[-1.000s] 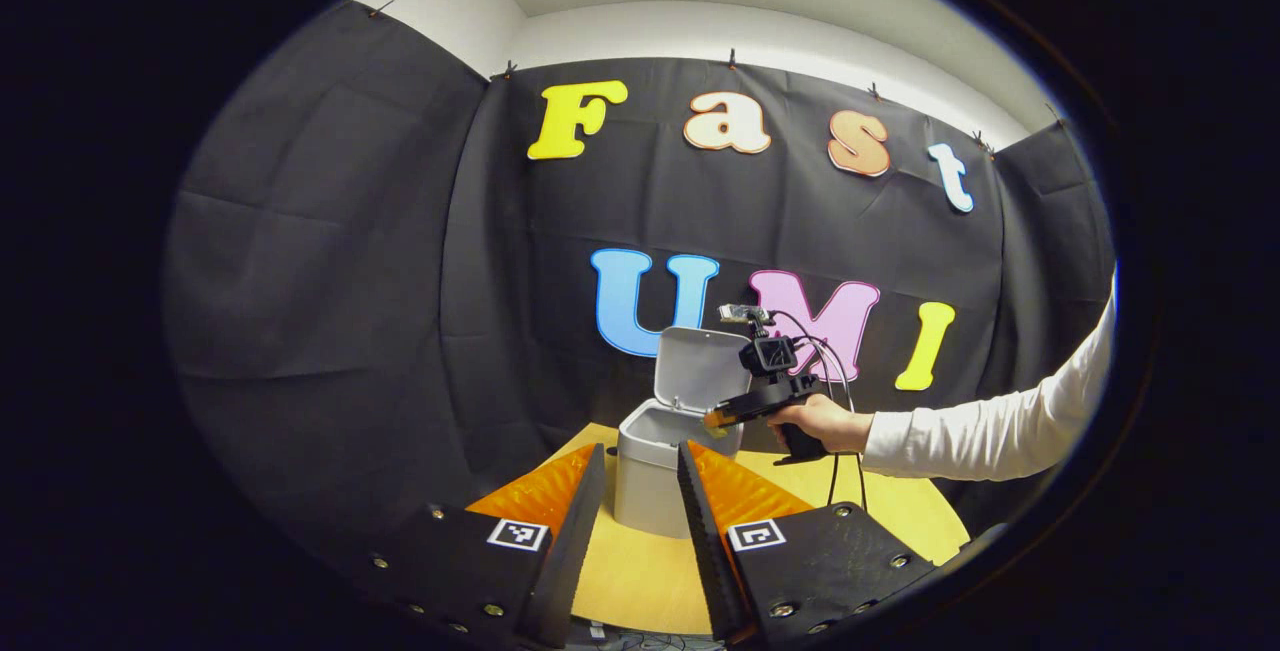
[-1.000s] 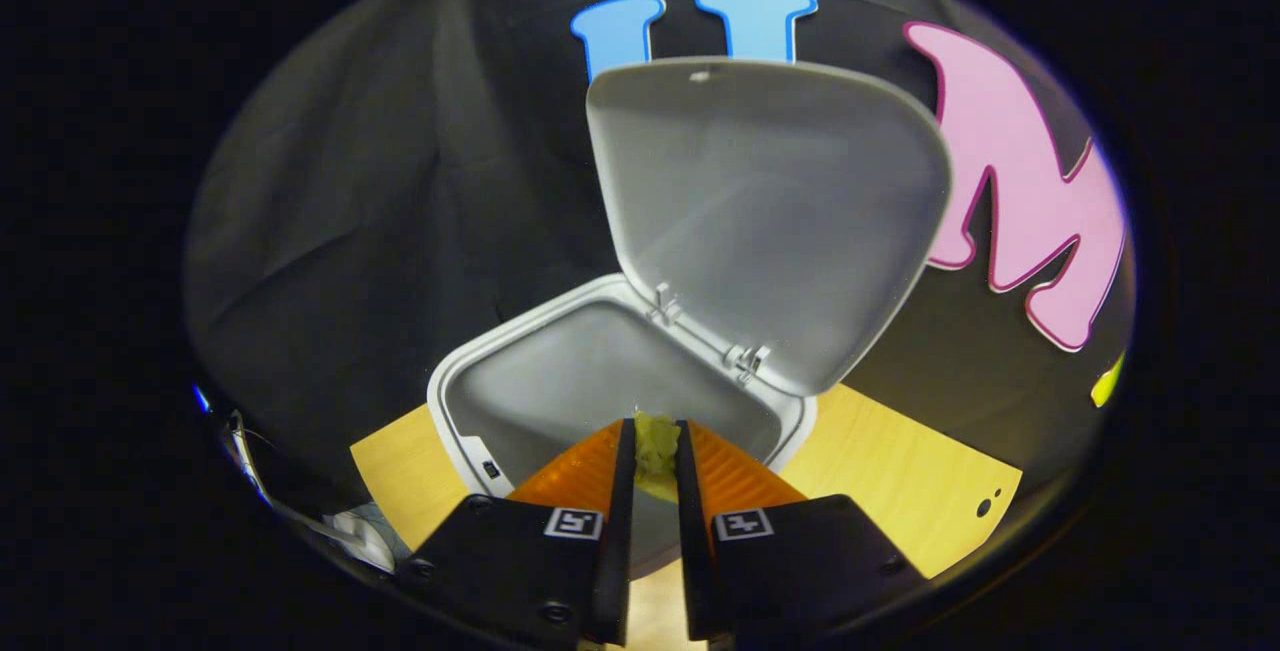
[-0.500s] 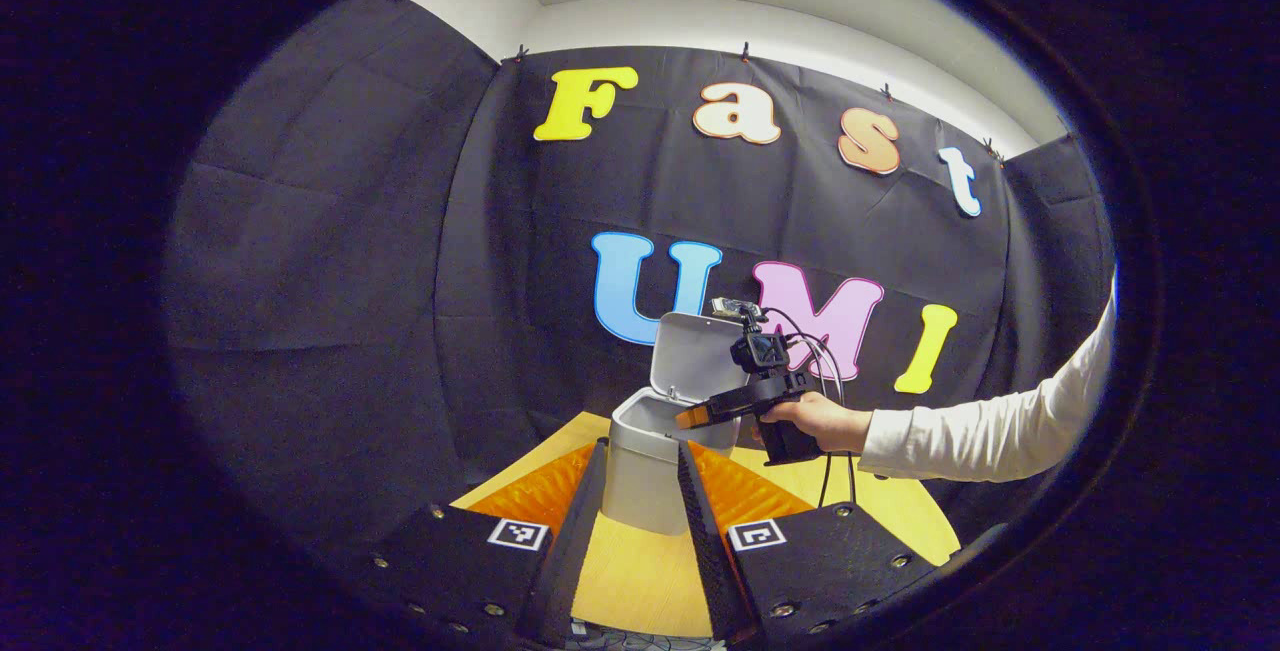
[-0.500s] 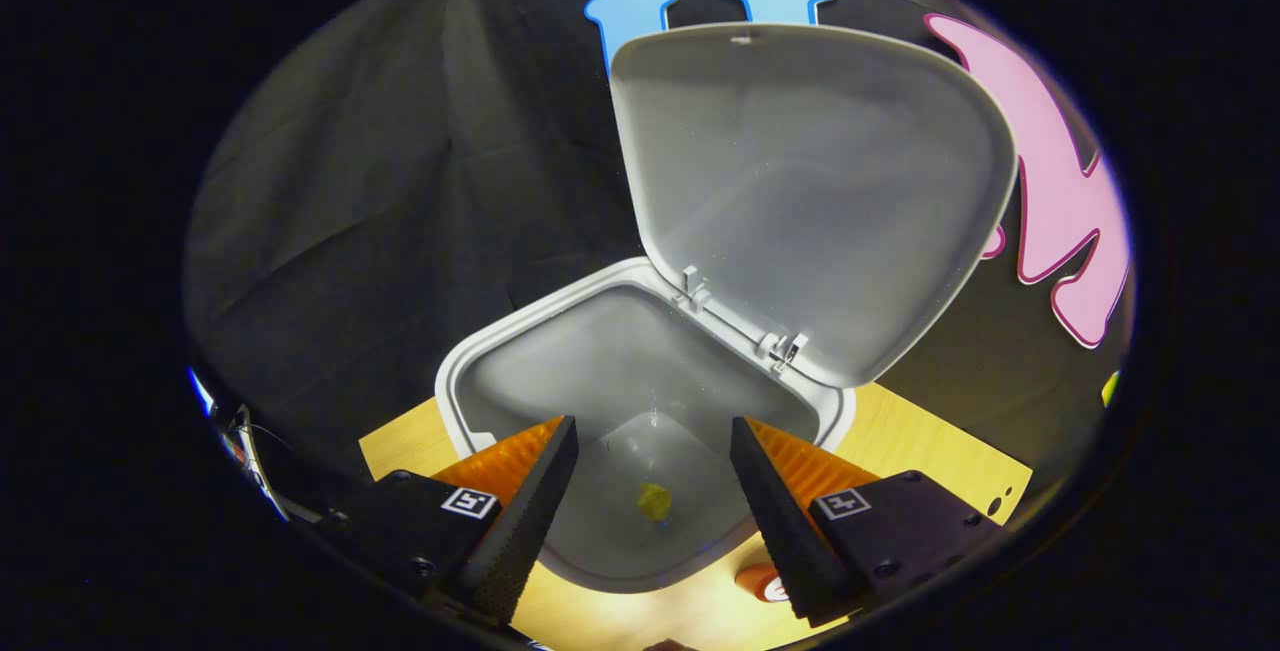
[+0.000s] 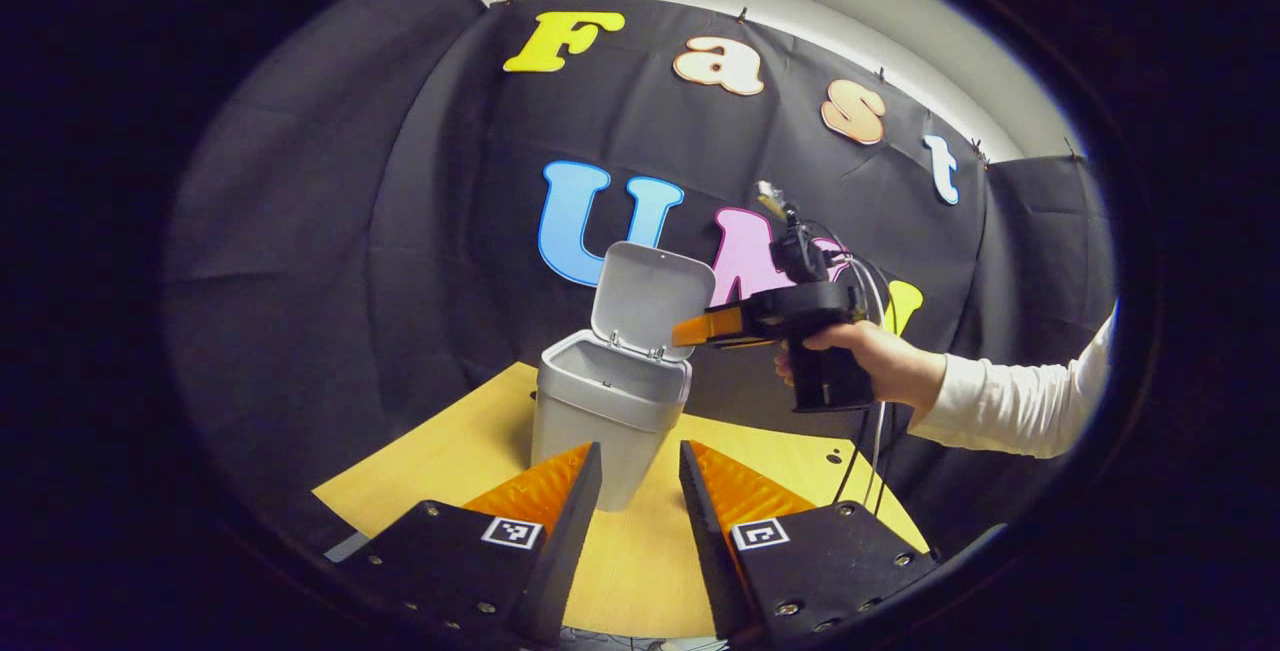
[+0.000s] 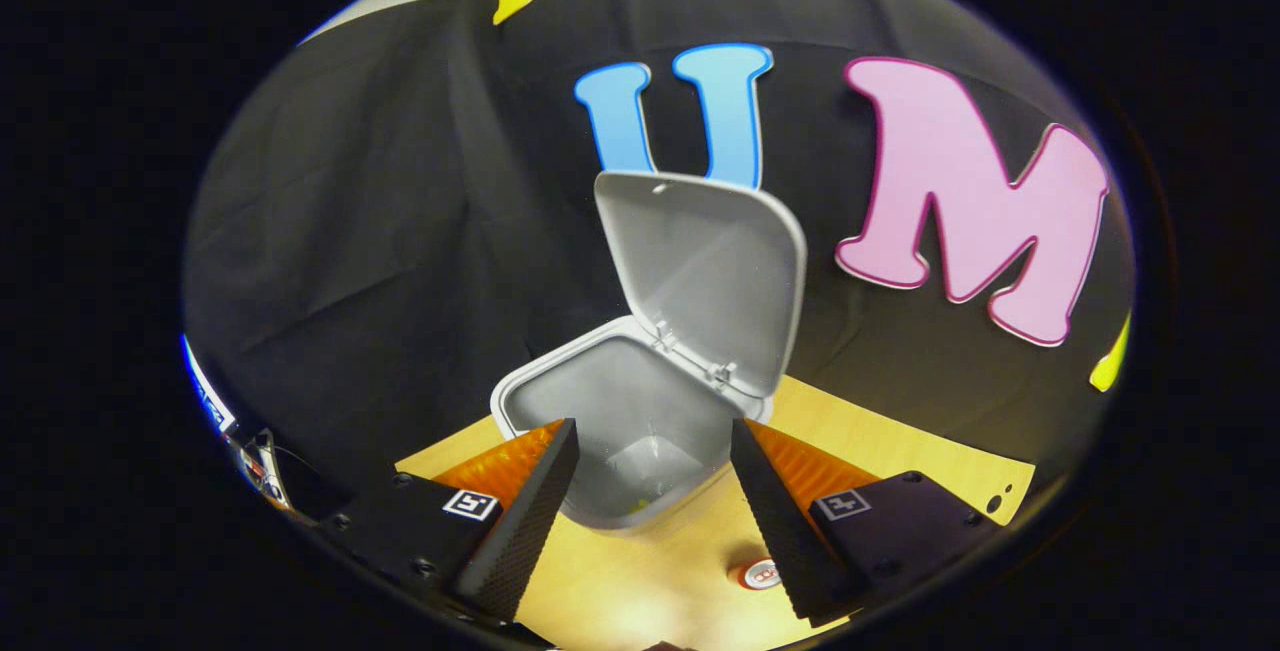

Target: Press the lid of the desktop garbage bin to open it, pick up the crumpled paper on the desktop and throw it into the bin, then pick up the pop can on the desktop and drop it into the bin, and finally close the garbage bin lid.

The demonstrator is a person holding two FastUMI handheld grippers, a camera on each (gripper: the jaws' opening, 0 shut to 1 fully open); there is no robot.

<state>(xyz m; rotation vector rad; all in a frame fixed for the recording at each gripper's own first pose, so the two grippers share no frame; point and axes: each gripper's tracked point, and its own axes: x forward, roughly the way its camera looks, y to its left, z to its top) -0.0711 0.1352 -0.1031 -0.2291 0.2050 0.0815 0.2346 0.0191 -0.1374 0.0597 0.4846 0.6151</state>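
A grey desktop bin (image 5: 608, 411) stands on the wooden table with its lid (image 5: 650, 296) tipped up and back. In the right gripper view I look down into the bin (image 6: 520, 393) under its raised lid (image 6: 710, 271); the crumpled paper is hard to make out inside. My right gripper (image 6: 652, 426) is open and holds nothing, above and in front of the bin's mouth. The pop can (image 6: 760, 574) shows its red and white top on the table just before the bin. The left gripper (image 5: 640, 453) hangs open near the bin's front. A hand holds the right gripper (image 5: 692, 331) level with the lid.
The round wooden table (image 5: 450, 451) ends close behind the bin at the black cloth wall. A white sleeve (image 5: 1010, 401) reaches in from the right. Cables hang from the right gripper's handle. Two small holes (image 6: 990, 505) mark the tabletop at the right.
The right gripper opened and the yellow paper dropped into the bin. It then drew back and up from the bin's mouth. The left gripper shifted, and the bin now sits further left in its view.
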